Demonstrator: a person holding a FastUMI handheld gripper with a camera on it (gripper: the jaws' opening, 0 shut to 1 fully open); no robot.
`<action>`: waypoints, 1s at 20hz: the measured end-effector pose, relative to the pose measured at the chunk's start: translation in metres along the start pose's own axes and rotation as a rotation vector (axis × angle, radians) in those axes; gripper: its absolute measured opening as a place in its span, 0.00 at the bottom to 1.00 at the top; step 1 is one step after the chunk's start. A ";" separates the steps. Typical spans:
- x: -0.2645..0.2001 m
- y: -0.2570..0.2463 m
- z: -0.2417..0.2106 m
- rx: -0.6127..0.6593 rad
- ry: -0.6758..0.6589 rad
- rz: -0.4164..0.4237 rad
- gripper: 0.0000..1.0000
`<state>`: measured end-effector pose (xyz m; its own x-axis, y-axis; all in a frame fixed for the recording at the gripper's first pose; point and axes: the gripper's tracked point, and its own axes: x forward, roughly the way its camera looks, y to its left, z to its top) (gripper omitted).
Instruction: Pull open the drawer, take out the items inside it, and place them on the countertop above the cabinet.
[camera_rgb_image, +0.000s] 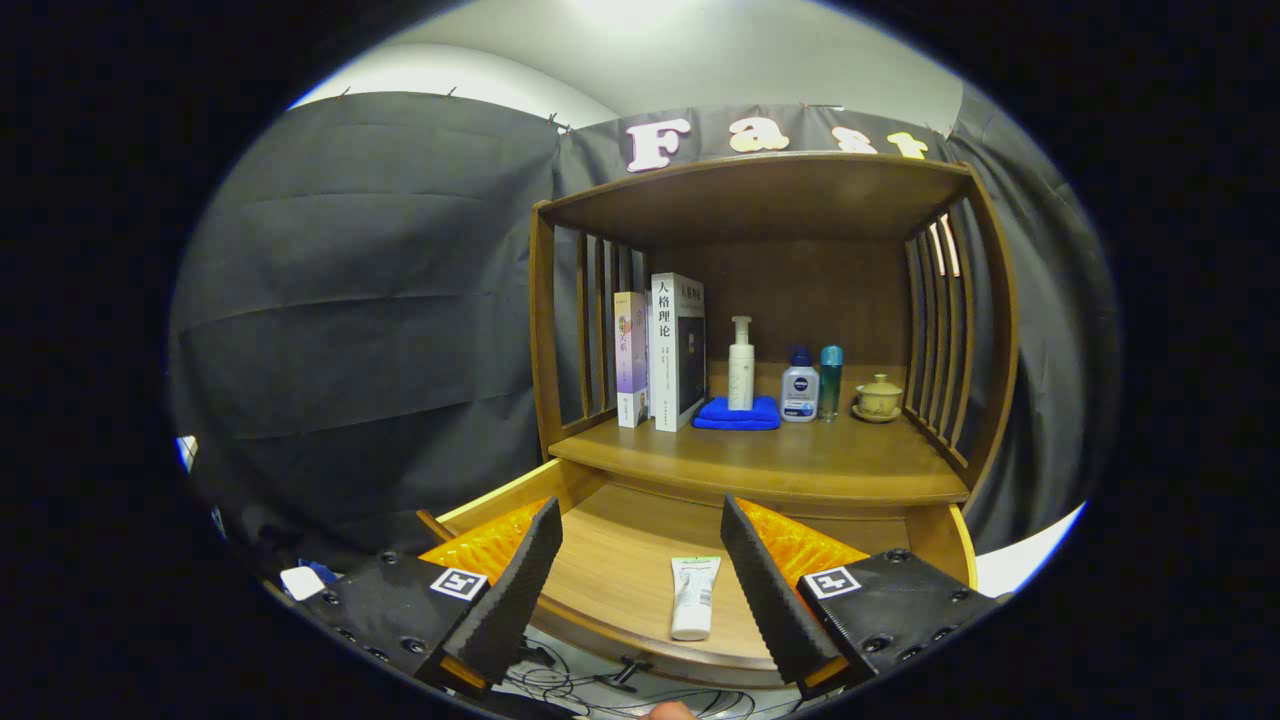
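Fingers of the gripper (635, 520) are spreading wide and empty above the open drawer (620, 575), framing the tube (694, 597) lying near the drawer's front edge, presumably lining up to grasp it for the countertop (760, 462).

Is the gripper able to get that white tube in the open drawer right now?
Probably yes. The gripper hangs open above the pulled-out wooden drawer, and the white squeeze tube lies flat between its fingers with nothing covering it. The way down looks free.

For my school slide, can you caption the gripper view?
Open gripper above white tube in pulled-out drawer.
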<state>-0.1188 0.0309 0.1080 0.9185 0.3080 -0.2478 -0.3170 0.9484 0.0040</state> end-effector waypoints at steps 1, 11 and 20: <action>0.007 -0.001 0.001 0.009 0.027 0.019 0.99; 0.076 -0.027 -0.030 0.046 0.394 0.148 0.98; 0.103 -0.036 -0.087 -0.024 0.662 0.150 0.98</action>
<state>-0.0331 0.0222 -0.0018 0.5285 0.3186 -0.7869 -0.4419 0.8947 0.0655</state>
